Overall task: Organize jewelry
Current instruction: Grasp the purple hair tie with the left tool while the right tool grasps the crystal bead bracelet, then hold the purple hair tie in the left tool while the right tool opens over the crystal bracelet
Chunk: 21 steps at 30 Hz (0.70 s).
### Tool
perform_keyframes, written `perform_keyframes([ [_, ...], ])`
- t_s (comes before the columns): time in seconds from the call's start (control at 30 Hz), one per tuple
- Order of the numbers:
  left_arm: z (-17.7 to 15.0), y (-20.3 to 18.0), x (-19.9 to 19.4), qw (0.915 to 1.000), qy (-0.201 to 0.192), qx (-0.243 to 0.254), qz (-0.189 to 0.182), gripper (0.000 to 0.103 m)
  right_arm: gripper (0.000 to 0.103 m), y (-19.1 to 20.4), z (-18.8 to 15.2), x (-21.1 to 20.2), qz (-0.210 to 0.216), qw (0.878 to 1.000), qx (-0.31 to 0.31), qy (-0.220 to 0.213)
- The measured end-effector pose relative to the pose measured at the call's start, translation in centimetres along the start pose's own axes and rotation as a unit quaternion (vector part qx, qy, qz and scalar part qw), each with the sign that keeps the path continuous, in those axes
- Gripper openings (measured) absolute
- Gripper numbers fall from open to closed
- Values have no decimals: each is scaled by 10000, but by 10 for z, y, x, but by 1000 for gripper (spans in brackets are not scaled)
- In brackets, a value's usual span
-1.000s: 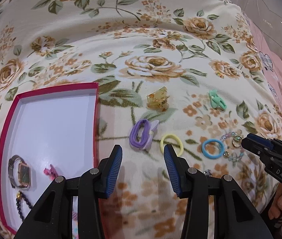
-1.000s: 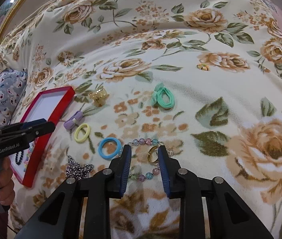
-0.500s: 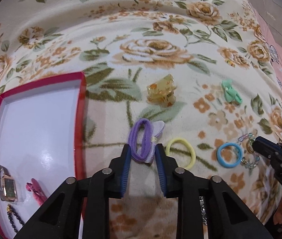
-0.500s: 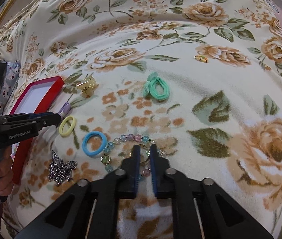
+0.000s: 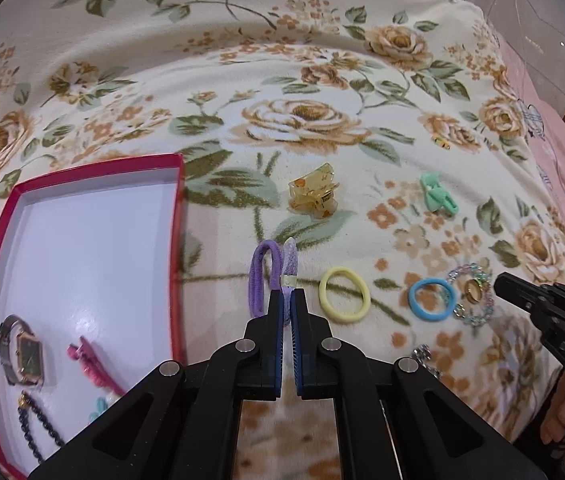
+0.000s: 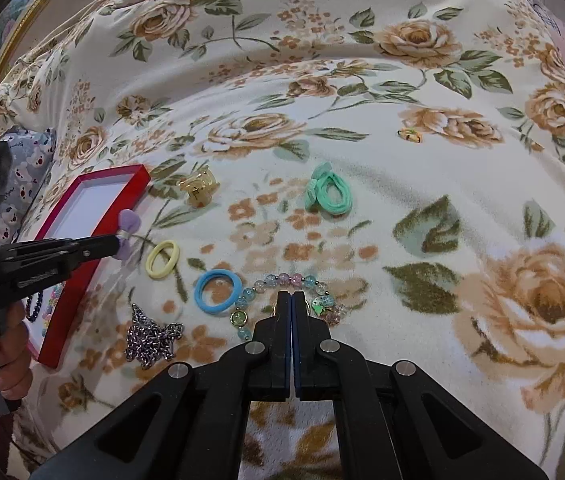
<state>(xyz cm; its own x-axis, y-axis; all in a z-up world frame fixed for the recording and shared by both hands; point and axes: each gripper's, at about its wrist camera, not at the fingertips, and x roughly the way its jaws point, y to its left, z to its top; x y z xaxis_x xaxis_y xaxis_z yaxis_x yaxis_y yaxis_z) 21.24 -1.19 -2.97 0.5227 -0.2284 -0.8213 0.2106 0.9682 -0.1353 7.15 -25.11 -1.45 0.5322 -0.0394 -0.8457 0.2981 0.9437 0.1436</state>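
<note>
My left gripper (image 5: 287, 300) is shut on the purple bow hair tie (image 5: 260, 276), held just above the floral blanket beside the red tray (image 5: 178, 240); it also shows in the right wrist view (image 6: 129, 226). My right gripper (image 6: 291, 300) is shut, its tips inside the beaded bracelet (image 6: 282, 280) where the gold ring lay; from the left wrist view the ring (image 5: 473, 290) still shows beside those tips, so a hold is unclear. The tray holds a watch (image 5: 26, 350), a pink clip (image 5: 86, 360) and a dark bead string (image 5: 38, 424).
On the blanket lie a yellow hair tie (image 5: 344, 295), a blue hair tie (image 5: 431, 300), an amber claw clip (image 5: 314, 194), a green hair tie (image 6: 328, 194), a silver chain (image 6: 150, 336) and a small gold ring (image 6: 409, 134) farther back.
Both grippers closed. The left one closed on the purple bow hair tie and lifted it slightly. The right one closed its tips inside the bracelet at the gold ring.
</note>
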Motion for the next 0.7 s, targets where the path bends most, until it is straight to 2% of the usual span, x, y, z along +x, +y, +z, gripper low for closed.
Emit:
perform_keyframes([
  [0.1, -4, 2, -12, 10000, -41, -58, -51, 3, 11, -6, -2, 11, 240, 9990, 279, 242],
  [0.3, -14, 3, -36, 9998, -151, -81, -107, 3, 27, 1, -5, 24, 139, 9990, 103, 411],
  [0.37, -16, 3, -41, 9997, -174, -82, -115, 3, 28, 5, -4, 26, 50, 9992, -12, 397],
  [0.43, -18, 3, -45, 9997, -191, -93, -128, 3, 27, 5, -3, 28, -20, 9993, -67, 372],
  [0.5, -19, 4, -48, 9997, -203, -93, -122, 3, 22, 4, -3, 29, -80, 9995, -57, 315],
  [0.53, -21, 5, -51, 9996, -212, -102, -124, 3, 17, 3, -3, 28, -95, 9995, -50, 294],
  [0.57, -21, 7, -52, 9996, -214, -108, -126, 3, 6, 3, -3, 27, -150, 9995, -59, 276],
  [0.7, -24, 12, -60, 9994, -270, -169, -106, 3, 6, 5, -4, 17, -142, 9997, -84, 156],
])
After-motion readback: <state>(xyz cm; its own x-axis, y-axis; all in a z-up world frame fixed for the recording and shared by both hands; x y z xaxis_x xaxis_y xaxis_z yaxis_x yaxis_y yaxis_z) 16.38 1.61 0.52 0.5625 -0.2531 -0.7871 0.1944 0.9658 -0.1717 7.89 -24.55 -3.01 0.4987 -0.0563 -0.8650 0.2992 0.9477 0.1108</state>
